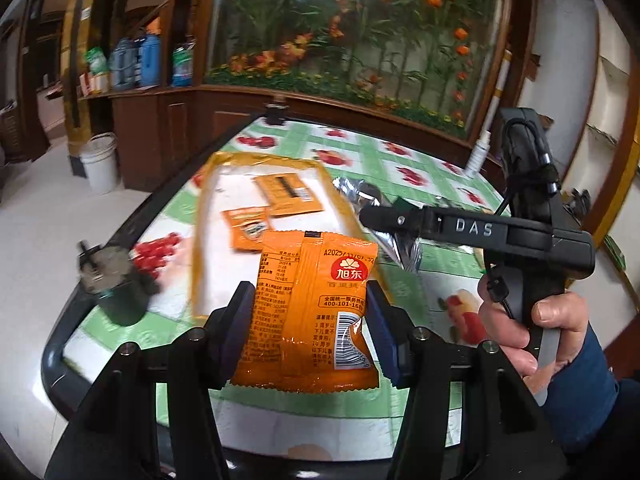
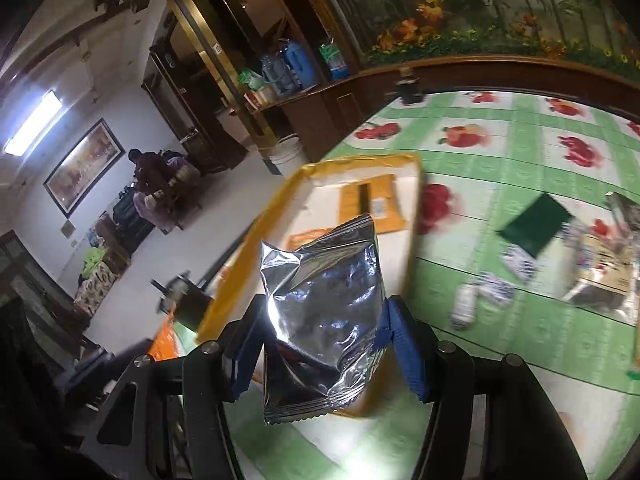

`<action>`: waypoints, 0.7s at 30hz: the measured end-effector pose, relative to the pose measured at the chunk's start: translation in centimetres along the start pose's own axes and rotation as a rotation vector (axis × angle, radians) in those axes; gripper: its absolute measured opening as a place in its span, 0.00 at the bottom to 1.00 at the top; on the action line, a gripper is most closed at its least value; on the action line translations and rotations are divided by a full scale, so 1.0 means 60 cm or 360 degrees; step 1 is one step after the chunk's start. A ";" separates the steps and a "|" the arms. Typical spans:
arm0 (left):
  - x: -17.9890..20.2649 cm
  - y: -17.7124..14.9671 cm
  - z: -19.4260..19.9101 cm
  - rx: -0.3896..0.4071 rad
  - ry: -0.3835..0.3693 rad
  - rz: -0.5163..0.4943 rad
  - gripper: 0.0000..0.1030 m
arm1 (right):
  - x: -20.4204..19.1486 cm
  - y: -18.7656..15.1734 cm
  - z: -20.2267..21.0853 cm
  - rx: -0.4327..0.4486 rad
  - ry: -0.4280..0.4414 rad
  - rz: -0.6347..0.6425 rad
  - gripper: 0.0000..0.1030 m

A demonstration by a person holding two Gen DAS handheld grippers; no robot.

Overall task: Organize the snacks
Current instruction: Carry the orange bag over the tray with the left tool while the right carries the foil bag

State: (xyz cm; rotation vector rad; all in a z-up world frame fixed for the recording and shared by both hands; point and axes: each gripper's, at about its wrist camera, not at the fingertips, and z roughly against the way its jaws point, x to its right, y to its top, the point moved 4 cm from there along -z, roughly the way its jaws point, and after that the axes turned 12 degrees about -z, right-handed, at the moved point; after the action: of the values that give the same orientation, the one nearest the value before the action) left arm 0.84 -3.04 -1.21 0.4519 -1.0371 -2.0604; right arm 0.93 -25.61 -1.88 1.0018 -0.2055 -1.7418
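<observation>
An orange snack packet stands upright between the blue pads of my left gripper, which is shut on it. Beyond it lies a yellow-rimmed tray with two orange packets on its white bottom. To the right, a hand holds my right gripper over the tray's right rim. In the right wrist view that gripper is shut on a crinkled silver foil packet, above the near end of the tray.
A dark cup stands left of the tray near the table edge. Loose snacks lie on the green fruit-print cloth to the right: a green packet, blue-white packets, a brown bag. A white bottle stands at the far right.
</observation>
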 end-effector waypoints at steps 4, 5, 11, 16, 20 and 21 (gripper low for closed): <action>-0.022 -0.003 0.009 -0.0001 0.0048 0.0030 0.52 | -0.029 -0.002 -0.023 -0.0020 0.0024 -0.0001 0.59; -0.024 -0.003 0.011 -0.0001 0.0054 0.0033 0.52 | -0.035 -0.003 -0.030 -0.0034 0.0021 -0.0006 0.59; -0.034 -0.002 0.019 -0.0009 0.0101 0.0053 0.52 | -0.046 -0.004 -0.047 -0.0065 0.0021 -0.0004 0.59; -0.043 -0.007 0.027 -0.0015 0.0128 0.0052 0.52 | -0.044 -0.007 -0.048 -0.0074 0.0031 -0.0017 0.59; -0.051 -0.013 0.022 -0.0008 0.0112 0.0079 0.52 | -0.045 -0.011 -0.045 -0.0072 0.0031 -0.0018 0.59; -0.052 -0.015 0.020 -0.0009 0.0105 0.0084 0.52 | -0.047 -0.012 -0.043 -0.0067 0.0032 -0.0015 0.59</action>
State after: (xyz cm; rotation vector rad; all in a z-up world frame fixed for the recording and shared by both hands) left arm 1.67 0.31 -1.29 0.4816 -0.9938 -1.9881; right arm 2.45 -22.09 -2.48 0.9909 -0.1507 -1.7372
